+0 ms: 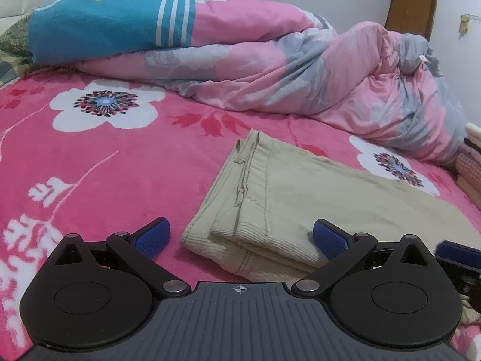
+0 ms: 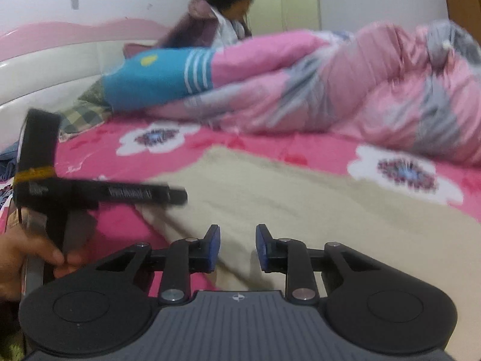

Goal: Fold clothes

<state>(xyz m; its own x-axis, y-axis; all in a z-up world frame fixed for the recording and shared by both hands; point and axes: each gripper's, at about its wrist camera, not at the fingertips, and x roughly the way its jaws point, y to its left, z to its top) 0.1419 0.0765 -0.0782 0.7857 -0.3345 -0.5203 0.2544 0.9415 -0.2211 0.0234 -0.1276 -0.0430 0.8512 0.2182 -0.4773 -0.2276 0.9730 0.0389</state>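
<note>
Pink floral blanket (image 1: 90, 165) under folded beige trousers (image 1: 300, 198), long axis running away-right. L gripper (image 1: 239, 237) wide open, R gripper (image 2: 237, 248) part-open, both empty. R view only: hand (image 2: 27, 258).

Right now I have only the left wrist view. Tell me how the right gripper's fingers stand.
Observer: The right gripper has its fingers a narrow gap apart, with nothing between them.
Operator: Say what lies under it.
Observer: The beige trousers lie right beneath its fingers.
Operator: Report what holds the gripper I am looking through.
Observer: A hand grips the handle of the left gripper, at the left edge of the right wrist view.
</note>
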